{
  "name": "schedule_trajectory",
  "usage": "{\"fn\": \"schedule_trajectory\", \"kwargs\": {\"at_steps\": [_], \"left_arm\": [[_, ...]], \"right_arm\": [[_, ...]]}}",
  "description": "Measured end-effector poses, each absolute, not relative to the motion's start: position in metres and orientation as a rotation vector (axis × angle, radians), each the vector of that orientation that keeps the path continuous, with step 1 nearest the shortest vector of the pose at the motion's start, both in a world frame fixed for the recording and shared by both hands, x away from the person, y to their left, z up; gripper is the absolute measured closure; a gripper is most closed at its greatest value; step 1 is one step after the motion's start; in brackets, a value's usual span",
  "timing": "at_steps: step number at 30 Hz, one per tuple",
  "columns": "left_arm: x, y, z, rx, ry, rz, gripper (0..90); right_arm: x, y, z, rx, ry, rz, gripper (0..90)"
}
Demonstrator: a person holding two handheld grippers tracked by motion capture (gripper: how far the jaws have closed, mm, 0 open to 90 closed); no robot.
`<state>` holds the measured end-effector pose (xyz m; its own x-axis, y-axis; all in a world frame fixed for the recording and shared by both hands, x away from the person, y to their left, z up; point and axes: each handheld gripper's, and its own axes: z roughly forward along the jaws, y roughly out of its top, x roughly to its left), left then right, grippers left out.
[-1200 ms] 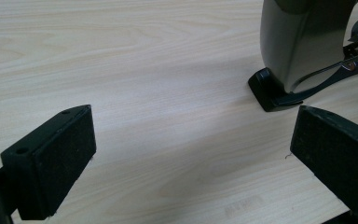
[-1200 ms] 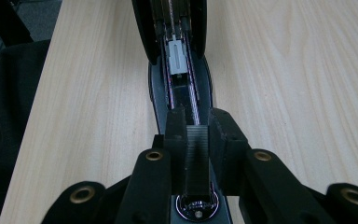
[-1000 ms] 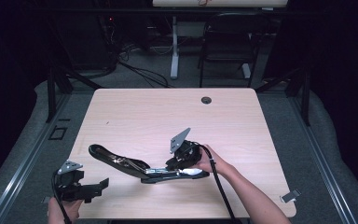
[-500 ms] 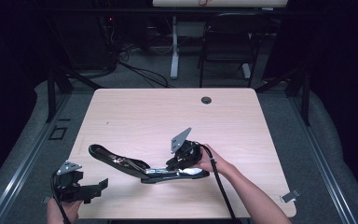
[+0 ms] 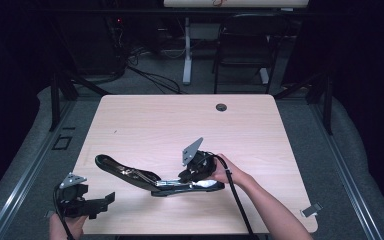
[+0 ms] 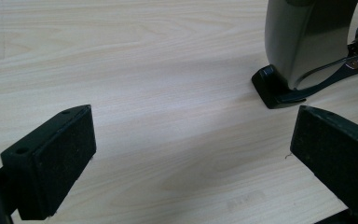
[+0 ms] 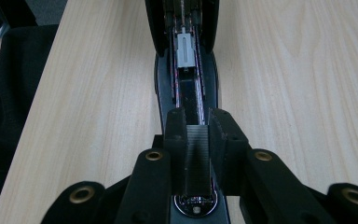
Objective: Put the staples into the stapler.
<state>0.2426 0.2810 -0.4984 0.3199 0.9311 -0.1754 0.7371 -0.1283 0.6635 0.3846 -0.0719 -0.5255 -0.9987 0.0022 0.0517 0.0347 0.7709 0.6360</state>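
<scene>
From above, you hold the right gripper (image 5: pixel 196 170) at the near right of the table (image 5: pixel 260 125), its jaws clamped on the base end of an opened stapler (image 5: pixel 150 178). The stapler lies flat, its top arm swung out to the left. Your left gripper (image 5: pixel 97 204) hangs off the near left edge, well apart from the stapler.

In the left gripper view, the left gripper (image 6: pixel 191 154) has its jaws spread wide with only bare wood between them. The stapler's arm (image 6: pixel 307 46) stands at the upper right, cut off by the frame, so you cannot see how far it reaches.

In the right gripper view, the right gripper (image 7: pixel 198 135) is closed on a ribbed black strip, probably a staple stick, sitting at the near end of the stapler's open channel (image 7: pixel 186 70). A grey pusher block (image 7: pixel 186 51) rides further up the rail. If the strip goes in tilted, it could jam against the channel walls or break apart; if you push hard, the unheld stapler could skid across the table. The pads hide the strip's sides, and whether it is seated in the rail is hard to make out.
</scene>
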Motion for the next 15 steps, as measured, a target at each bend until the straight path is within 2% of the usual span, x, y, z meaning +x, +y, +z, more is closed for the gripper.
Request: {"fn": "schedule_trajectory", "kwargs": {"at_steps": [15], "left_arm": [[0.2421, 0.2809, -0.4987, 1.916, 1.476, 0.371, 0.1]], "right_arm": [[0.3819, -0.0693, -0.5234, 0.023, -2.950, -1.002, 77.8]]}}
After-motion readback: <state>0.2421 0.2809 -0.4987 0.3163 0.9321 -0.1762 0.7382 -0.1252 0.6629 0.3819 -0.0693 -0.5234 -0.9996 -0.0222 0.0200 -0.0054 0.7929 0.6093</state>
